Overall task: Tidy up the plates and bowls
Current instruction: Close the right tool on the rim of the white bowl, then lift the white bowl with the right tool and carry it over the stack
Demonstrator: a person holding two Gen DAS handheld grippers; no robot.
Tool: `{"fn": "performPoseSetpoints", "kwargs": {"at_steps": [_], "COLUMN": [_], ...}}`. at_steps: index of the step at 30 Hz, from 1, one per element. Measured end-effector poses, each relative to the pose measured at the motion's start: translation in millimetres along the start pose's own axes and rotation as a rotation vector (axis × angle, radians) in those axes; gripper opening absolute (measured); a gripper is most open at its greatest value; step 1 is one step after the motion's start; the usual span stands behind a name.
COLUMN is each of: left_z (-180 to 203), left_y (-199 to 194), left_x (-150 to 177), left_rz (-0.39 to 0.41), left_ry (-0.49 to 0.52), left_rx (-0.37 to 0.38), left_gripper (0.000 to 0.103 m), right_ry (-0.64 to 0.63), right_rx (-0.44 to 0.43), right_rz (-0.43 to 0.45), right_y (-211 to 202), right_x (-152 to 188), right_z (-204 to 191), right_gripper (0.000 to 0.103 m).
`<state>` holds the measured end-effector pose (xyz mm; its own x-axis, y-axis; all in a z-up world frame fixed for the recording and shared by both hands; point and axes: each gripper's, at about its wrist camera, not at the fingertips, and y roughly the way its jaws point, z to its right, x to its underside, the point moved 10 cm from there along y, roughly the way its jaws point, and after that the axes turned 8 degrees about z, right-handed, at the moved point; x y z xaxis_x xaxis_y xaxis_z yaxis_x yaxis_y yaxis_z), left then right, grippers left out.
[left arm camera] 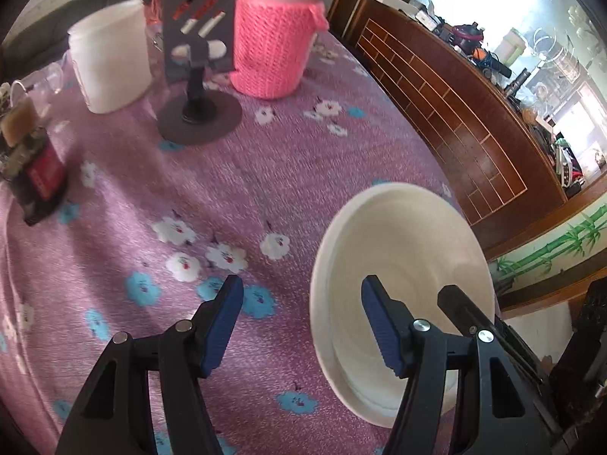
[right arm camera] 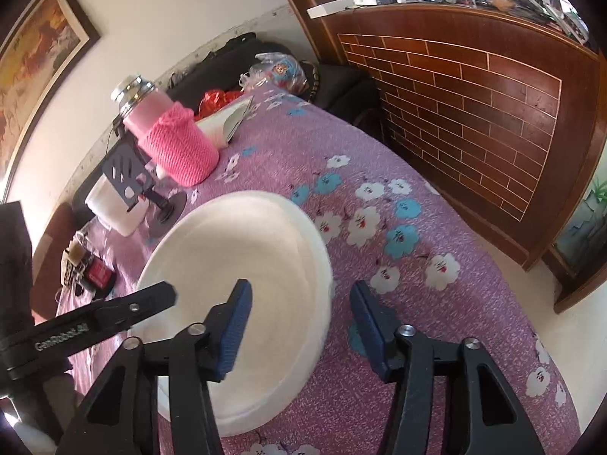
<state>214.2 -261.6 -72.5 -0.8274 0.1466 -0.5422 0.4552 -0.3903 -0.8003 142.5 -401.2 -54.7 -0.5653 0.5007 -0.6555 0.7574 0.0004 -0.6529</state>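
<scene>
Two hand-held grippers are straddling opposite edges of a stack of white plates (right arm camera: 242, 265) lying on a table under a purple flowered cloth (right arm camera: 436, 174). In the left wrist view, the left gripper (left arm camera: 301, 316) is standing part-open, one blue pad over the plate's well and the other over the cloth, the near rim between them but not pinched. The right gripper (right arm camera: 301, 324) is likewise half-spread across the other rim, its pads not yet pressing.

The likely trouble: jaws closing on only the top rim could be tipping or sliding the stack, and uneven pulls from the two sides could be dragging it across the cloth toward the table edge near the wooden partition (right arm camera: 474, 94).

Farther back, a pink knit-sleeved flask (left arm camera: 275, 38), a phone stand (left arm camera: 199, 76) and a white container (left arm camera: 110, 57) are crowding the far side, narrowing room for setting plates down.
</scene>
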Motion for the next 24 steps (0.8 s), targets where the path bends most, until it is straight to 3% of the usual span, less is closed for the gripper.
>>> {"fn": "performPoseSetpoints", "kwargs": {"at_steps": [3, 4, 8, 9, 13, 24], "left_z": [3, 3, 9, 10, 8, -17], "left_y": [4, 5, 8, 8, 0, -71], "left_x": [3, 3, 6, 7, 4, 22], "left_rz": [-0.002, -0.004, -0.026, -0.030, -0.006, 0.102], "left_ry": [0.010, 0.013, 0.027, 0.030, 0.024, -0.018], "left_rx": [-0.002, -0.003, 0.001, 0.001, -0.009, -0.035], "left_gripper": [0.064, 0.059, 0.018, 0.013, 0.011, 0.011], "right_ry": [-0.020, -0.021, -0.029, -0.030, -0.010, -0.074], "right_rx": [0.005, 0.003, -0.004, -0.005, -0.018, -0.188], "right_rz": [-0.014, -0.020, -0.032, -0.027, -0.020, 0.066], "right_y": [2, 3, 6, 5, 3, -29], "right_x": [5, 6, 10, 10, 9, 10], "right_z": [-4, -4, -8, -8, -7, -56], "right_gripper": [0.047, 0.045, 0.033, 0.031, 0.020, 0.015]}}
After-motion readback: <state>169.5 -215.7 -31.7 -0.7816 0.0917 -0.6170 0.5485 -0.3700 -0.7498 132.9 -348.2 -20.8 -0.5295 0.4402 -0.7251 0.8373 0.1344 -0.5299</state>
